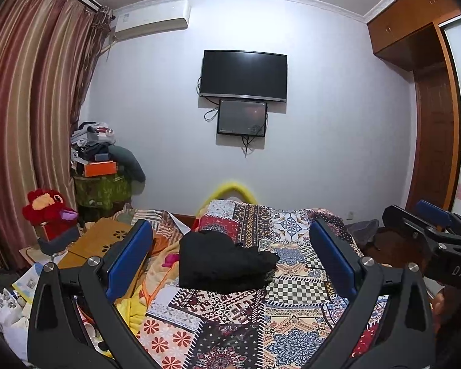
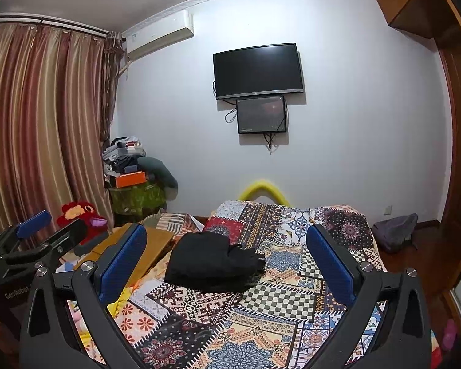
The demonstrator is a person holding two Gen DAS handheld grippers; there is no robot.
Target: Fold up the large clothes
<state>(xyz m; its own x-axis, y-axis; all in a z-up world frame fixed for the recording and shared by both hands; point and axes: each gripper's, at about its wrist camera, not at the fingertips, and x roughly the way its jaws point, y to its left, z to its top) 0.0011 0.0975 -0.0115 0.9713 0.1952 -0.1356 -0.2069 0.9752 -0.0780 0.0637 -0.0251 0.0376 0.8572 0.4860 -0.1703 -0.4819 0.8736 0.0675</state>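
Currently a black, soft fabric garment (image 1: 224, 264) is seen lying in a compact bundle on the patchwork-patterned bedspread (image 1: 295, 316), at centre frame in both wrist views. The left part looks squared-off and layered; the right part (image 2: 246, 258) is looser and rumpled. Whether it is neatly folded cannot be settled: the heap fits either a garment bunched up awaiting folding or one already folded down and released. No particular move is therefore prescribed; any further handling would call for a grip on a free edge, and none is clearly exposed.

Left gripper (image 1: 230, 261): blue-padded fingers (image 1: 129, 258) spread wide, nothing held, held above the near part of the bed and aimed at the bundle, well apart from it. Right gripper (image 2: 227, 261): fingers (image 2: 329, 261) equally wide apart, nothing between them, likewise raised and pointed level across the bed towards the far wall. Each gripper is seen in the other's view at the frame edge (right edge of the left view, left edge of the right view), so they are held side by side at similar height.

Cloth is limp; it is expected to sag and shift if lifted by one point only.
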